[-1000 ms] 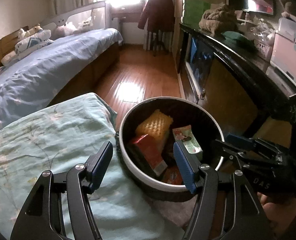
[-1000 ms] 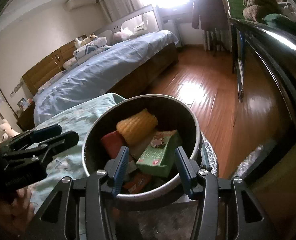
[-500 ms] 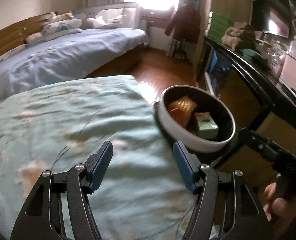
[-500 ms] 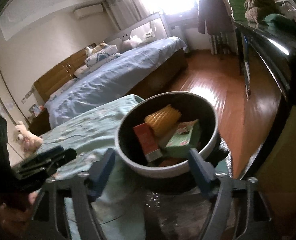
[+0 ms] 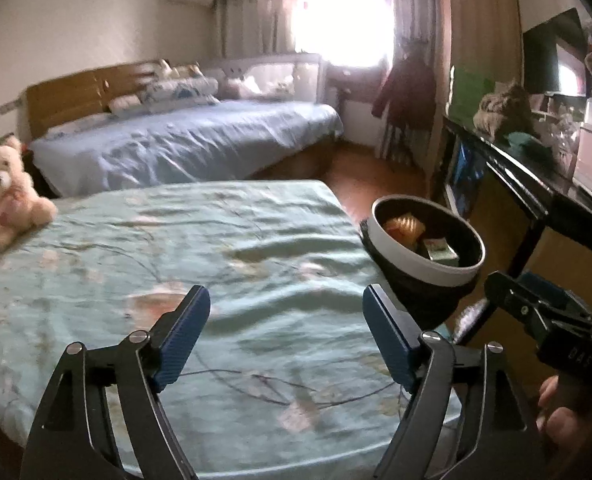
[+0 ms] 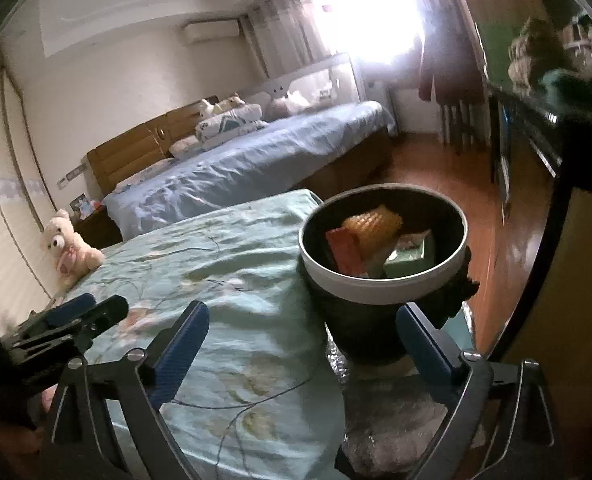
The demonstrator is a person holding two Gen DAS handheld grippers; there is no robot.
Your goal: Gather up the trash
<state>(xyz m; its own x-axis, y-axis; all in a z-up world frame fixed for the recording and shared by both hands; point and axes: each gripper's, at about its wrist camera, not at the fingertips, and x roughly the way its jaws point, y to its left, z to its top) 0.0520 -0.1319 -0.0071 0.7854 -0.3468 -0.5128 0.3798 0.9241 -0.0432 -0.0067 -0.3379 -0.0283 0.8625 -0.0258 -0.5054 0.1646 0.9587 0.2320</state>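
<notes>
Left gripper (image 5: 286, 336) jaws wide apart, nothing between; right gripper (image 6: 301, 346) same, spread and bare. Trash bin (image 6: 383, 276) at 1 o'clock off right gripper, wrappers (image 6: 371, 236) inside, beside bed edge. Best move, likely: sweep teal bedspread (image 5: 200, 248) slowly for leftovers; none visible. Teddy bear (image 5: 6, 188) at 10 o'clock, blue bed (image 5: 192, 144) beyond, wood floor (image 6: 475, 184).

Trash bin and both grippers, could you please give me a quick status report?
Left gripper open, empty, above the bedspread. Right gripper open, empty. Trash bin upright beside the bed, wrappers inside. Nothing in the way.
</notes>
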